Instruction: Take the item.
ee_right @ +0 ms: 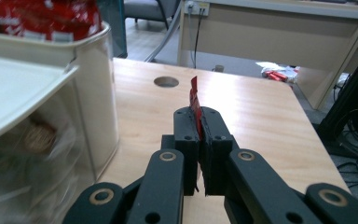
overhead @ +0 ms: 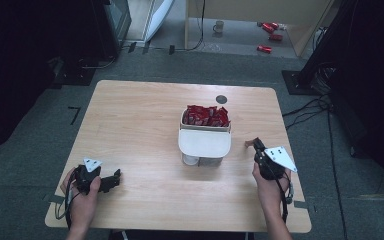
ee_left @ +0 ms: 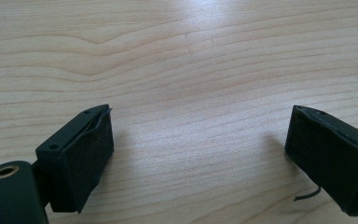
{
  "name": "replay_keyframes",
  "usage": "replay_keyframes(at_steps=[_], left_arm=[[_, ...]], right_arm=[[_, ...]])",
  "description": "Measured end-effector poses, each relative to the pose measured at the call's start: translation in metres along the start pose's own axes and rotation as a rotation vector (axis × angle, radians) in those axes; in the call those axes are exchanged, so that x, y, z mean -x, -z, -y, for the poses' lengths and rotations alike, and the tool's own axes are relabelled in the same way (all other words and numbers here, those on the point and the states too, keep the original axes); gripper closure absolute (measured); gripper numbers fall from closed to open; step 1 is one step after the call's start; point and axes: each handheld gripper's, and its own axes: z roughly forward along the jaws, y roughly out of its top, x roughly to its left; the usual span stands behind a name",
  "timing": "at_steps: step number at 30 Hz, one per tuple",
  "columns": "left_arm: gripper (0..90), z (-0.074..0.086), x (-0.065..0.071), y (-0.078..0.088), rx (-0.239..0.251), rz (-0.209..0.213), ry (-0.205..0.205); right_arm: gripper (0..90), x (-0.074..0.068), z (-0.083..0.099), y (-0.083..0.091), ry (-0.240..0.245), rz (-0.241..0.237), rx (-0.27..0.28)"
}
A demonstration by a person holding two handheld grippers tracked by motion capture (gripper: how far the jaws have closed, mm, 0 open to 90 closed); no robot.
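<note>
Pale wooden table (overhead: 130, 125) carries a white box (overhead: 205, 142) of red packets (overhead: 207, 116) at centre. At four o'clock, the right gripper (ee_right: 199, 122) pinches one red packet (ee_right: 195, 100); placing it likely follows. At eight o'clock, the left gripper (ee_left: 200, 140) rests wide apart, empty.

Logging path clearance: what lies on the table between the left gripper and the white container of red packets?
Nothing: in the high view, bare wooden table runs from the left gripper to the white container.
</note>
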Motion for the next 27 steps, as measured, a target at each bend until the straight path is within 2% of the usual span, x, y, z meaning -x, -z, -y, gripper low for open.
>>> replay_keyframes(at_steps=[5,8,9,11,14,20,21,23,27], left_arm=[[8.3,0.000,0.000,0.000,0.000,0.000,0.000],[8.3,0.000,0.000,0.000,0.000,0.000,0.000],[8.3,0.000,0.000,0.000,0.000,0.000,0.000],[8.3,0.000,0.000,0.000,0.000,0.000,0.000],[8.3,0.000,0.000,0.000,0.000,0.000,0.000],[8.3,0.000,0.000,0.000,0.000,0.000,0.000],[8.3,0.000,0.000,-0.001,0.002,0.000,0.001],[8.2,-0.001,0.000,-0.001,0.001,0.000,0.001],[8.2,-0.001,0.000,-0.001,0.001,0.000,0.001]], right_arm=[[87.8,-0.003,0.017,0.017,-0.022,-0.015,-0.042],[87.7,-0.002,0.023,0.020,-0.048,-0.021,-0.067],[87.7,-0.003,0.029,0.022,-0.067,-0.021,-0.095],[87.6,-0.003,0.031,0.022,-0.073,-0.023,-0.109],[87.6,-0.003,0.041,0.017,-0.105,-0.024,-0.174],[87.0,-0.004,0.051,0.004,-0.109,-0.018,-0.246],[86.8,-0.004,0.053,-0.001,-0.113,-0.018,-0.272],[86.3,-0.004,0.052,-0.004,-0.112,-0.025,-0.280],[85.4,-0.004,0.052,-0.008,-0.112,-0.037,-0.329]])
